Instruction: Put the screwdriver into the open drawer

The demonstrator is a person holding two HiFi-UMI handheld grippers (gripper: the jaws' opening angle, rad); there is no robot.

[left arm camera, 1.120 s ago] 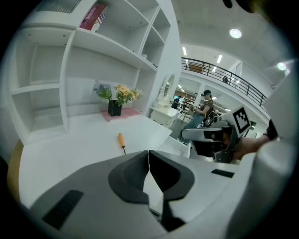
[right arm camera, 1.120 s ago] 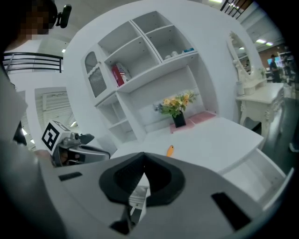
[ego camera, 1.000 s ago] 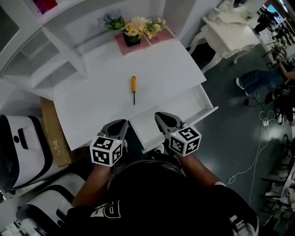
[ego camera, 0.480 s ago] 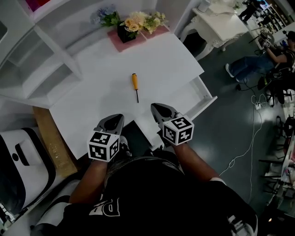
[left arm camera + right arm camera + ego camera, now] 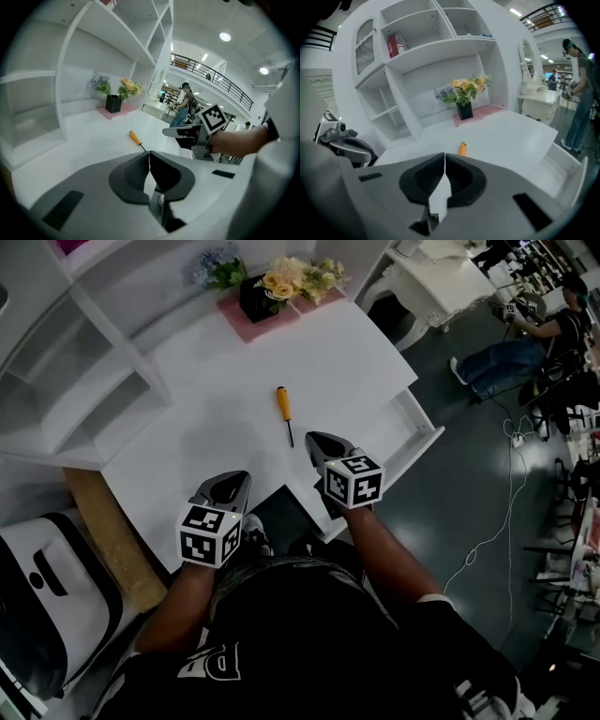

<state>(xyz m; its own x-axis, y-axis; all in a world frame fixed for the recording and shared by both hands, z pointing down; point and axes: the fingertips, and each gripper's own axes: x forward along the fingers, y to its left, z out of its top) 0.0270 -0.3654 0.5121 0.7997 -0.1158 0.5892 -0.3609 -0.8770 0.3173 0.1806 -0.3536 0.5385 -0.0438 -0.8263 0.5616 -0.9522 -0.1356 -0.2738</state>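
We see the screwdriver (image 5: 284, 413) lying flat on the bare white desk (image 5: 216, 418), about mid-desk, its orange handle toward the desk's back and its dark shaft toward the front edge; nothing touches it. The drawer (image 5: 419, 414) stands pulled out from the desk's front at the right; the screwdriver is outside it, up on the desk top. Our right gripper (image 5: 317, 441) hovers over the desk's front part, near the shaft's tip but apart from it; its jaws are pressed together with nothing between them. Our left gripper (image 5: 234, 484) hangs by the desk's front edge, further left and well apart from the screwdriver; its jaws are likewise closed and empty. A black pot of flowers (image 5: 255, 298) stands on a pink mat at the desk's back.
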